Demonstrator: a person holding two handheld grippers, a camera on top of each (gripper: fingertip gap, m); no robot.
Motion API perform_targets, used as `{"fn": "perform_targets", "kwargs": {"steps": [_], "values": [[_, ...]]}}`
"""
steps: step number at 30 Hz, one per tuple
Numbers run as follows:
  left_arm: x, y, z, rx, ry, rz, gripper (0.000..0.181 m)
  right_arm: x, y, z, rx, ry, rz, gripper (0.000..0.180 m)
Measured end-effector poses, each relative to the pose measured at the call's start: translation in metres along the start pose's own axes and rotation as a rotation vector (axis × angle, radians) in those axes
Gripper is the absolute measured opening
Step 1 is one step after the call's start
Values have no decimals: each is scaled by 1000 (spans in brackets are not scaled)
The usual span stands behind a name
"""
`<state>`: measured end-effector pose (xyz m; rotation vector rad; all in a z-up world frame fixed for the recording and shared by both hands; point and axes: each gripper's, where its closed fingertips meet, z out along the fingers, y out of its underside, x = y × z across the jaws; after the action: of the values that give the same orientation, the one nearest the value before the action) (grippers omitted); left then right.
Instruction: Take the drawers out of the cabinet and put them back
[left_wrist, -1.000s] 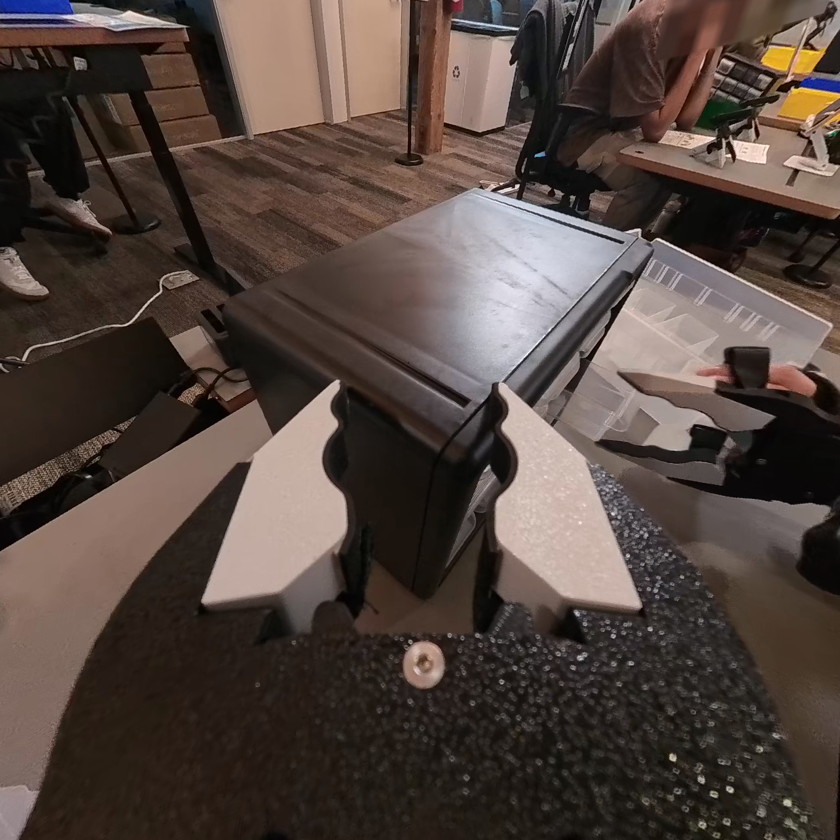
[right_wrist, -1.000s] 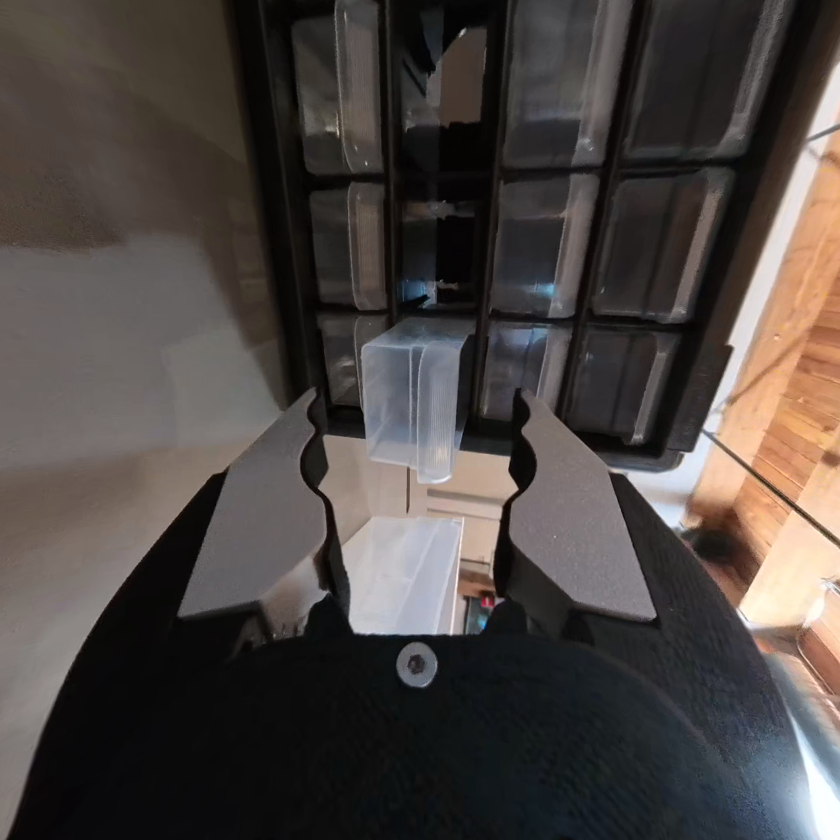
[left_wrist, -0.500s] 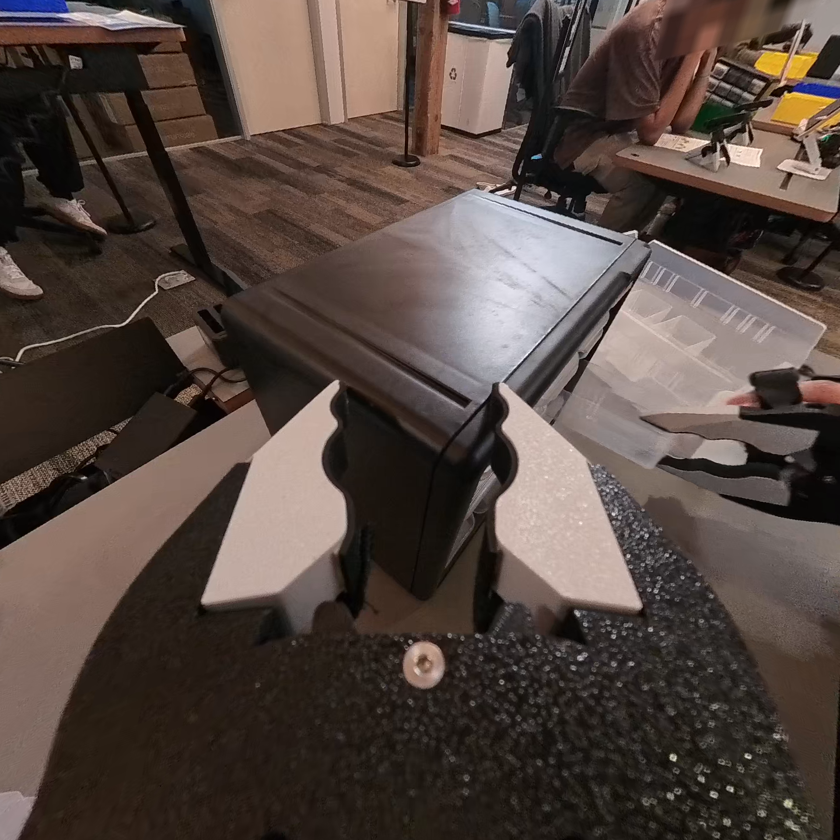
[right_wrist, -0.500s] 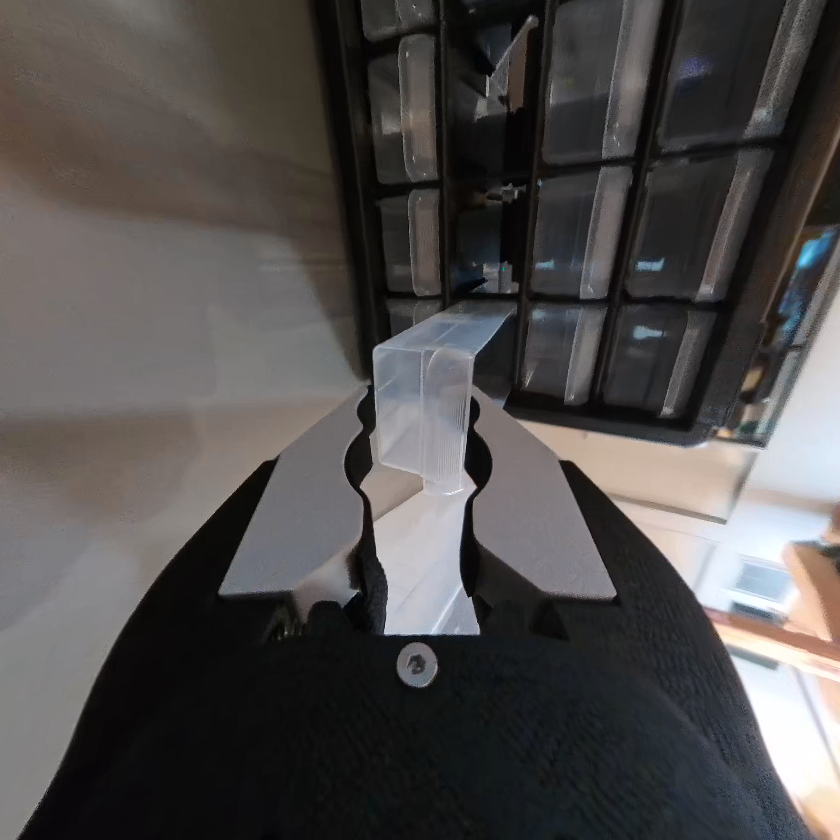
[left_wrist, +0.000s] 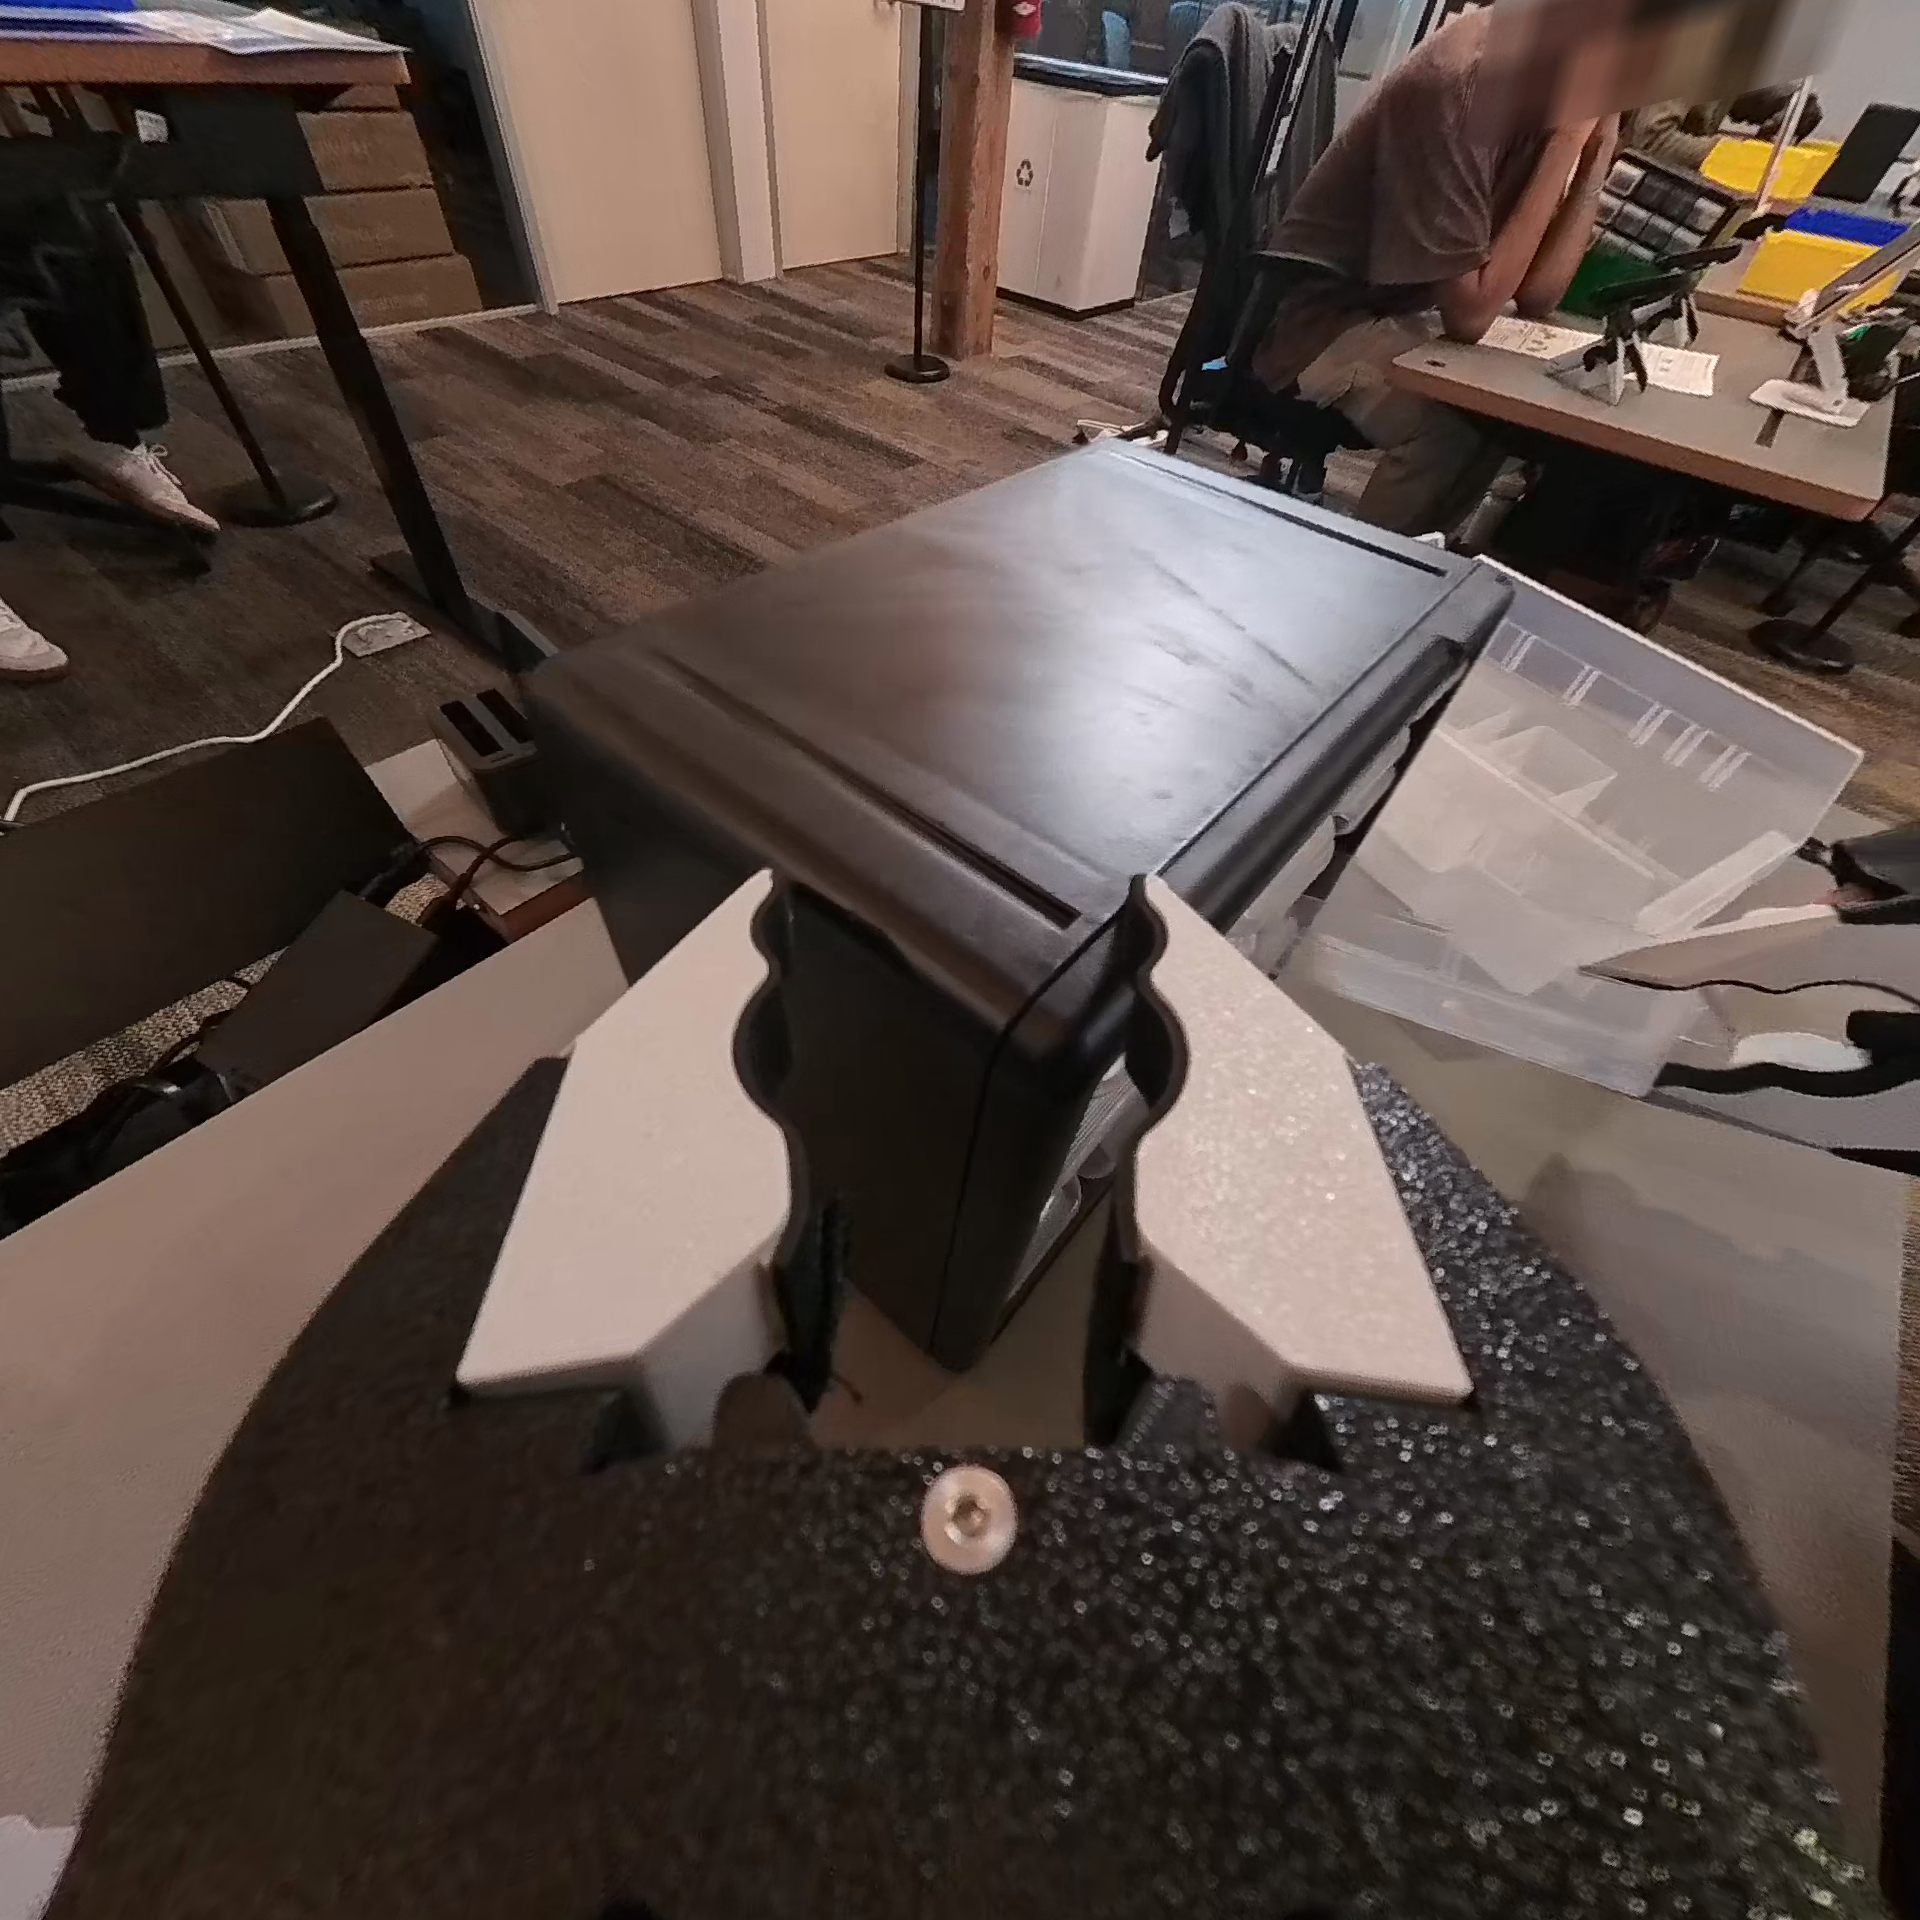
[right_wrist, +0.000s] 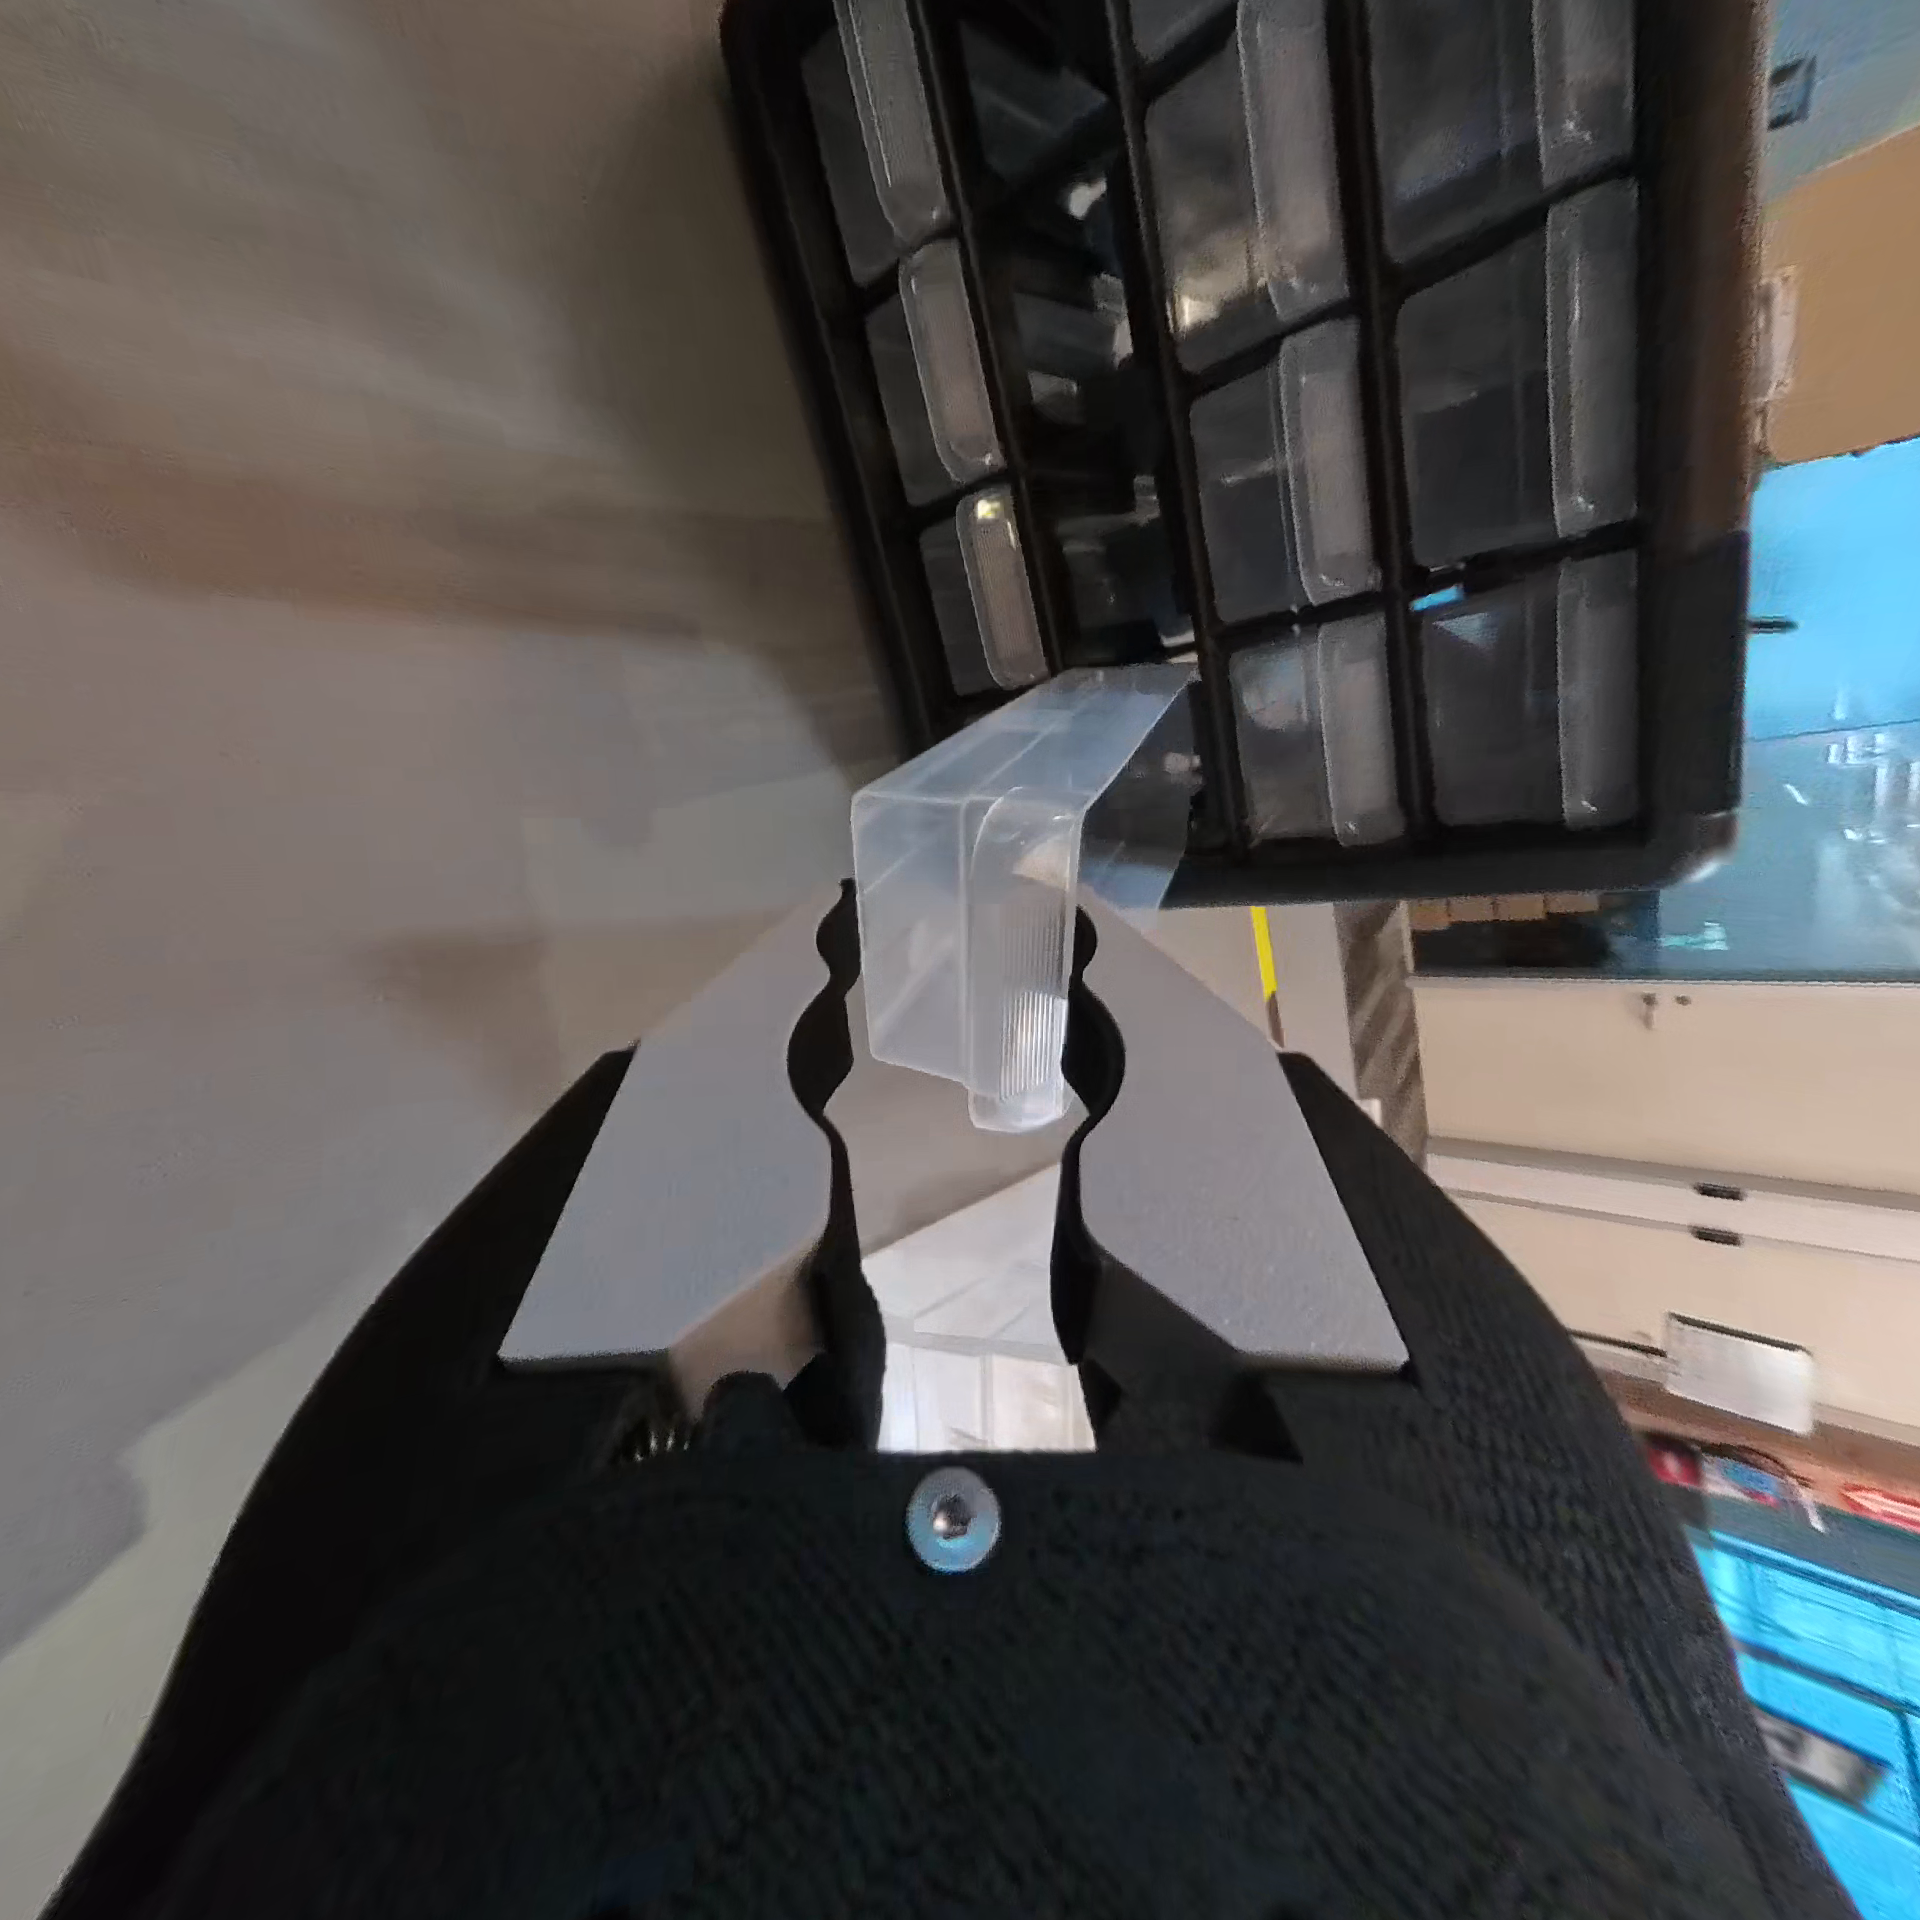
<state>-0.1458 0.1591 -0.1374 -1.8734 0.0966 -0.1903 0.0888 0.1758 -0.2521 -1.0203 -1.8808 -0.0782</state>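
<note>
The black drawer cabinet (left_wrist: 1039, 665) stands on the pale table. My left gripper (left_wrist: 956, 904) is shut on its near top corner, one white finger on each side. In the right wrist view the cabinet's front (right_wrist: 1683, 416) shows rows of clear drawers and a column of dark empty slots (right_wrist: 1091, 312). My right gripper (right_wrist: 961, 914) is shut on the front end of a clear drawer (right_wrist: 914, 883), held well out from the cabinet, its rear end near the slot mouth. The right gripper (left_wrist: 1766, 997) also shows at the far right of the left wrist view.
A clear plastic bin (left_wrist: 1621, 769) with several clear drawers in it sits on the table just right of the cabinet. The table edge (left_wrist: 312, 1091) runs left of the cabinet, with black boxes and cables below. A person (left_wrist: 1403, 229) sits at a desk behind.
My right gripper closed on the clear drawer and drew it out from the cabinet front. My left gripper kept its hold on the cabinet corner.
</note>
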Motion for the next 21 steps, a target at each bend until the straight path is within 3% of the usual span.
{"fn": "perform_targets", "kwargs": {"steps": [7, 11, 18, 21], "values": [[1, -1, 1, 0, -1, 3, 62, -9, -30, -9, 176, -121, 162, 35], [2, -1, 2, 0, -5, 10, 62, 10, -36, -37, 198, -137, 292, 34], [2, -1, 1, 0, -5, 7, 62, 103, 30, -119, 78, 88, 851, 32], [2, -1, 1, 0, -5, 7, 61, 108, 69, -126, -22, 96, 999, 16]]}}
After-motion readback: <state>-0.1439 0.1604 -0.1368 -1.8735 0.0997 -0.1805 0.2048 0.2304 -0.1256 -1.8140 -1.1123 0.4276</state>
